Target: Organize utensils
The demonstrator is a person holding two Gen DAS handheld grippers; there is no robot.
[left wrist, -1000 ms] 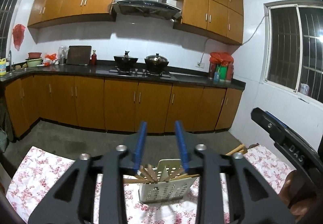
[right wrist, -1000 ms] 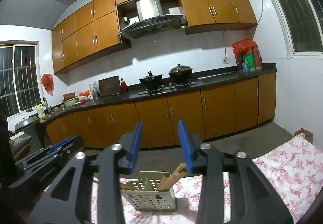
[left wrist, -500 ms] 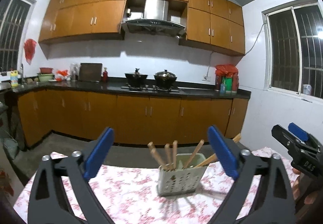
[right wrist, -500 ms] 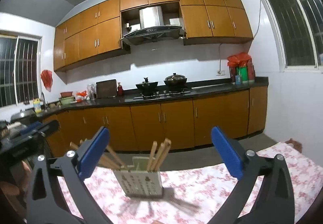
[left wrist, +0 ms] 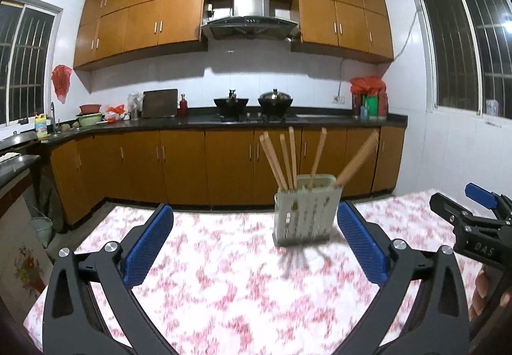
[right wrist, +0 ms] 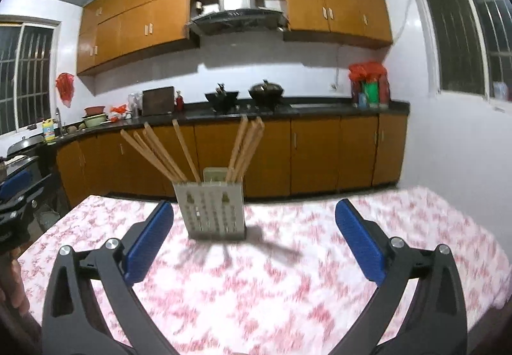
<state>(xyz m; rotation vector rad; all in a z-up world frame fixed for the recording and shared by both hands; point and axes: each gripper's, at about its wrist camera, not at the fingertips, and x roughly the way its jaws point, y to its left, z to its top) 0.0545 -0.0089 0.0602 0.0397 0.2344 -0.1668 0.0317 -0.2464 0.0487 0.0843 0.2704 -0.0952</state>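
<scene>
A pale perforated utensil holder (left wrist: 305, 214) stands upright on the floral tablecloth (left wrist: 224, 275), with several wooden chopsticks (left wrist: 289, 159) leaning out of it. It also shows in the right wrist view (right wrist: 212, 211), with its chopsticks (right wrist: 160, 153) fanned left and right. My left gripper (left wrist: 256, 246) is open and empty, short of the holder and lower. My right gripper (right wrist: 256, 243) is open and empty, also short of the holder. The right gripper shows at the right edge of the left wrist view (left wrist: 470, 220).
The table edge lies behind the holder, with floor beyond. Wooden kitchen cabinets (left wrist: 192, 163) and a dark counter with two pots (left wrist: 252, 103) run along the back wall. The left gripper shows at the left edge of the right wrist view (right wrist: 16, 195).
Both grippers opened wide from nearly shut and drew back and down from the holder. The holder now stands farther off with the chopsticks upright in it.
</scene>
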